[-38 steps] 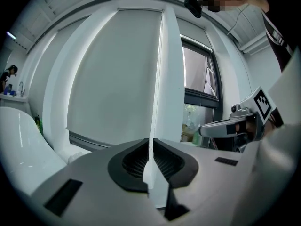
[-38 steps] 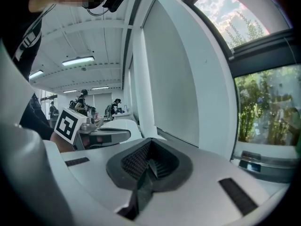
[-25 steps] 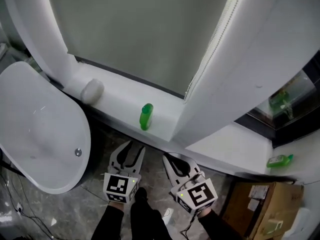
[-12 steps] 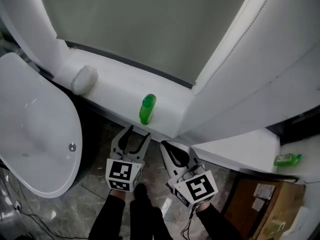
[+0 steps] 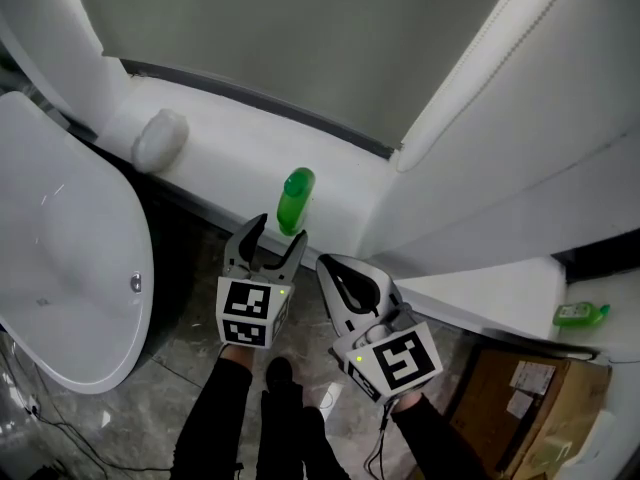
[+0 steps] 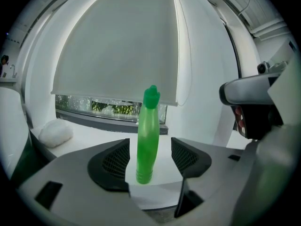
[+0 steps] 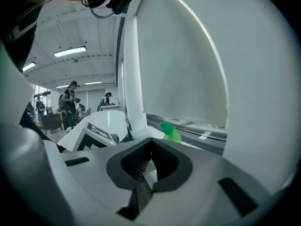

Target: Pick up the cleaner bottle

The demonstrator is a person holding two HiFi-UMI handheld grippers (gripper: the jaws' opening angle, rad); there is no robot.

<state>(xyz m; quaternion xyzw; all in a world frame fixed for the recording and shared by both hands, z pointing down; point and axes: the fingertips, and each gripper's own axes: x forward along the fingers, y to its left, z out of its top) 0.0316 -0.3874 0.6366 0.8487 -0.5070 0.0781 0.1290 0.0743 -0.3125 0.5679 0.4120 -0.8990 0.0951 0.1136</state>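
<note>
The cleaner bottle (image 5: 295, 200) is slim, green and upright on a white ledge (image 5: 225, 163) under a window blind. My left gripper (image 5: 278, 234) is just in front of it, its jaws opening wide. In the left gripper view the bottle (image 6: 148, 135) stands in the gap of the left gripper (image 6: 149, 160), and neither black pad touches it. My right gripper (image 5: 333, 271) hangs beside the left one, to the right of the bottle, shut and empty. From the right gripper (image 7: 143, 169) view only the bottle's cap and shoulder (image 7: 170, 132) show over the jaws.
A white bathtub (image 5: 60, 268) fills the left. A white rolled cushion (image 5: 160, 138) lies on the ledge left of the bottle. A white column rises at the right. A second green bottle (image 5: 580, 315) and a cardboard box (image 5: 520, 393) sit far right.
Both grippers have moved forward and down toward the ledge. The left gripper's jaws have spread wider and now flank the bottle. The right gripper stays shut.
</note>
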